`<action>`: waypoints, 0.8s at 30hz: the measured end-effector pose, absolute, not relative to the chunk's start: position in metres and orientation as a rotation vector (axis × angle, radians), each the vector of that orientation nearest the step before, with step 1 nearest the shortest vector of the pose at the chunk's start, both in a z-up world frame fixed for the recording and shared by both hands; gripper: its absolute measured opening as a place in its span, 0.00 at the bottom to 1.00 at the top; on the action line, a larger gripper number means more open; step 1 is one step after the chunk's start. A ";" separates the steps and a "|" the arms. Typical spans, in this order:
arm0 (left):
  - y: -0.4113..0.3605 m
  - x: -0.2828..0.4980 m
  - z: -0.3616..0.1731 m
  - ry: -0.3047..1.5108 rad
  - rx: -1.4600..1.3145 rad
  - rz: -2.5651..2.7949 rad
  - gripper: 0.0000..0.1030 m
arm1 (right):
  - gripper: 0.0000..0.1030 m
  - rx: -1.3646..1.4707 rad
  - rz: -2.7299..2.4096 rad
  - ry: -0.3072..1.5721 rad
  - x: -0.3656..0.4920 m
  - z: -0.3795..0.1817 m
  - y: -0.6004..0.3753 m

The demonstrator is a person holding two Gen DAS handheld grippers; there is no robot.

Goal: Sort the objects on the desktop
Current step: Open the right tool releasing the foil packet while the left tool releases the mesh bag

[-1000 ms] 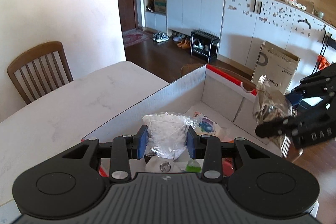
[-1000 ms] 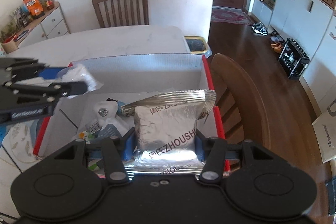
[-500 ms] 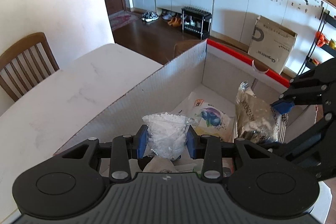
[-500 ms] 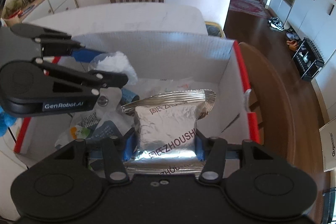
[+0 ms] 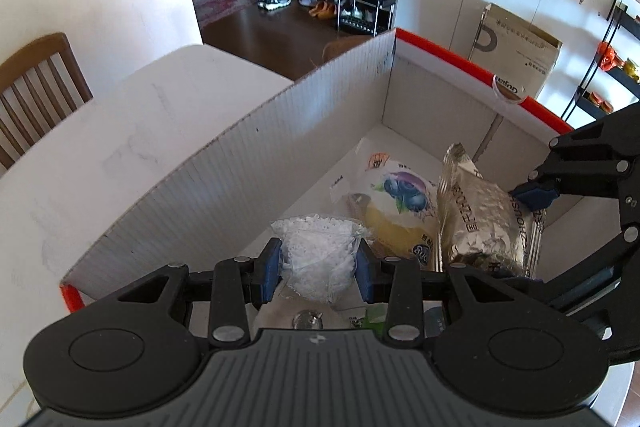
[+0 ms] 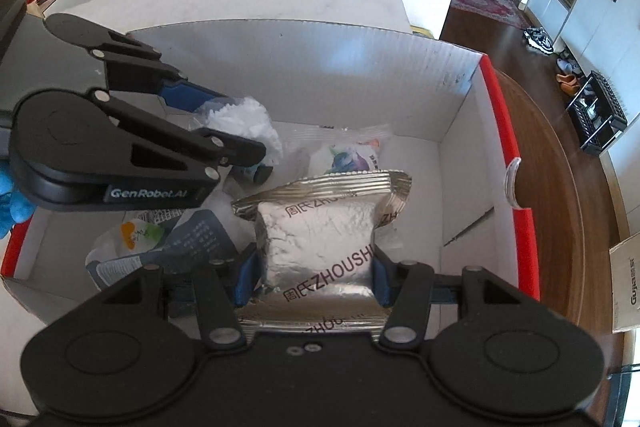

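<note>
The silver foil packet (image 6: 316,243) sits between the blue pads of my right gripper (image 6: 314,277), and the pads press on both its sides. Its long way runs straight out from my right hand, with the crimped top edge farthest from me. It hangs just over the floor of the white box with red edges (image 6: 502,131), near the wall on the right side. I think it only has to go down a little, then I let go.

My left gripper (image 5: 318,269) is squeezed on the clear bag of white bits (image 5: 320,255). That bag pokes up and out past the pads. It is over the left part of the box, close to the long ribbed wall (image 5: 248,163). So each hand has its own thing, and both are already inside the box walls. The two grippers are near each other but not touching.

Under them lie other packets. A blueberry snack bag (image 5: 400,199) is just beside the foil packet. A green and white pouch (image 6: 136,235) and a dark grey printed pack (image 6: 200,239) are lower down in the right view.

I cannot see the bottom end of the foil packet, because my own gripper body covers it. I cannot tell if either bag already touches the pile. The small round shiny thing (image 5: 307,319) under my left hand is too hidden to name.
</note>
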State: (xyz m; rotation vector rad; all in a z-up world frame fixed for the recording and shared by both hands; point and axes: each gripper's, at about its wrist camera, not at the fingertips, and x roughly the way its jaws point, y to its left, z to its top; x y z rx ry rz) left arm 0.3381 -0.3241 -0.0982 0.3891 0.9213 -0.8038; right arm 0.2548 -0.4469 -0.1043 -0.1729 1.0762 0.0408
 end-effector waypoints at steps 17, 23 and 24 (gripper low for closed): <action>-0.311 0.337 -0.092 0.948 0.351 -0.808 0.55 | 0.67 -0.172 0.055 1.056 0.259 -0.090 -0.445; -0.297 0.334 -0.081 0.931 0.312 -0.800 0.58 | 0.70 -0.164 0.063 1.040 0.252 -0.078 -0.445; -0.293 0.332 -0.080 0.928 0.304 -0.801 0.58 | 0.71 -0.162 0.062 1.034 0.250 -0.076 -0.445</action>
